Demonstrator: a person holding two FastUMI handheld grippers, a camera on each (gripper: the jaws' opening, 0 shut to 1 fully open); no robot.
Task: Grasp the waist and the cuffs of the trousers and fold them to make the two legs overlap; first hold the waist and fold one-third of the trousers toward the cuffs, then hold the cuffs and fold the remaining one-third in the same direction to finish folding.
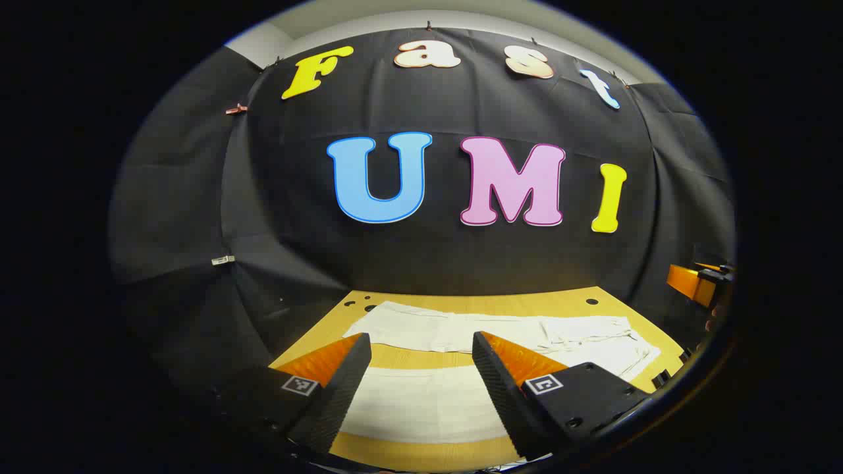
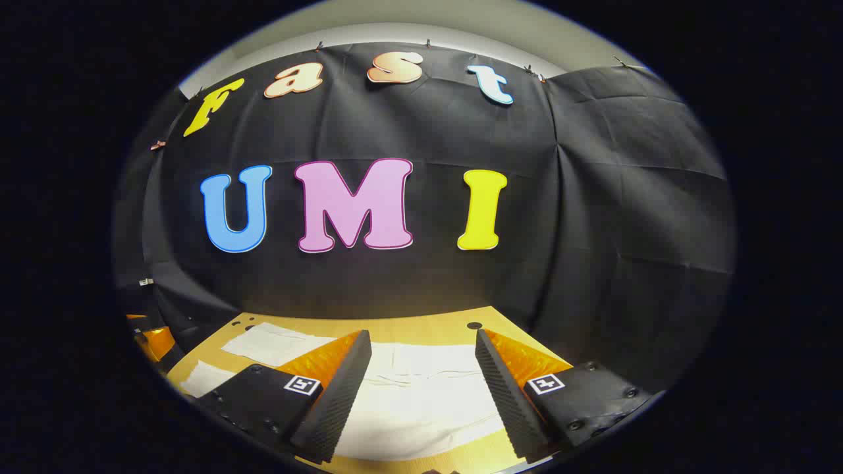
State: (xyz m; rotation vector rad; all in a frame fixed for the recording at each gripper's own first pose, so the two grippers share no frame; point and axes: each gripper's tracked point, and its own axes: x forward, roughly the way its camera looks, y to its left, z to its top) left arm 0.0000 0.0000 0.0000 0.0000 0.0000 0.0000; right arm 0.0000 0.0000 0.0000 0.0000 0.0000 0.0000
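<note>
White trousers (image 1: pixel 500 332) spread flat on wooden surface (image 1: pixel 461 304); left gripper (image 1: pixel 421 352) and right gripper (image 2: pixel 421 349) above, fingers released, grasping nothing

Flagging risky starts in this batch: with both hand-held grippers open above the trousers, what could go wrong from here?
1. The trousers lie spread with two legs apart; pinching one layer only could leave the legs misaligned.
2. The waist end looks rumpled, so a grasp there may bunch the fabric.
3. The left hand-held gripper and right hand-held gripper hover near the table edge; cloth could drag off.
</note>
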